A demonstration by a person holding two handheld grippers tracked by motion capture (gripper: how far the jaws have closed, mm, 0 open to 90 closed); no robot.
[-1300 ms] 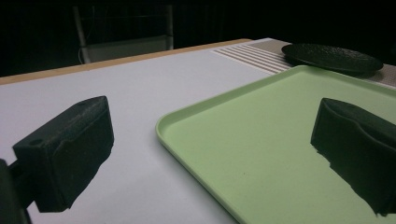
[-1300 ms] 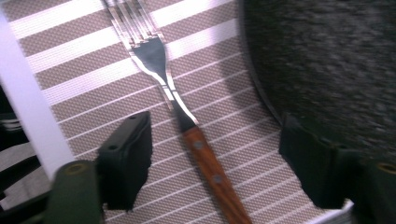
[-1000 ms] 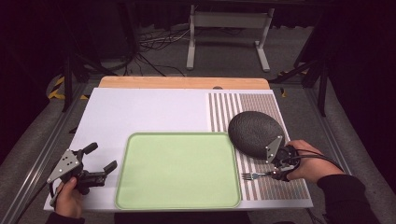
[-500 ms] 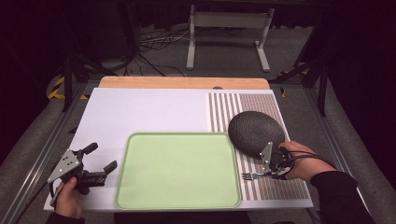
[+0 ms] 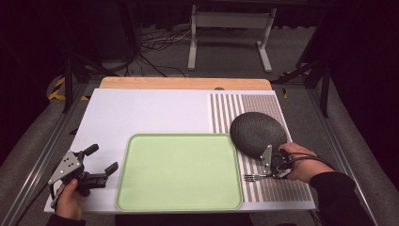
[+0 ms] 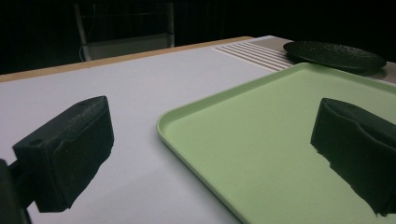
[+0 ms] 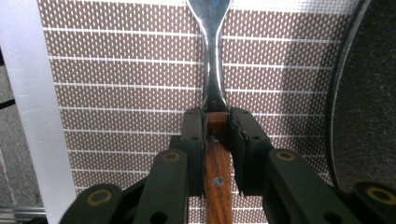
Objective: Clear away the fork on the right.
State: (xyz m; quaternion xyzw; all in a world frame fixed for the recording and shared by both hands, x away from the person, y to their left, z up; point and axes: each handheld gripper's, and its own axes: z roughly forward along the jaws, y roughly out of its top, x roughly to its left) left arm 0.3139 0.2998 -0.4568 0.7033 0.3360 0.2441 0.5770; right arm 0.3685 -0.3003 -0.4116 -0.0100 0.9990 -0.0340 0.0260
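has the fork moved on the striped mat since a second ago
No. The fork lies at the same spot by the green tray's corner; the right gripper has just been closing on its handle.

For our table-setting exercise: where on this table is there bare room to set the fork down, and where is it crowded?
Free: the whole green tray, and the white surface behind it, left of the striped mat. Crowded: the mat, where the dark plate borders the fork gripped by the right tool.
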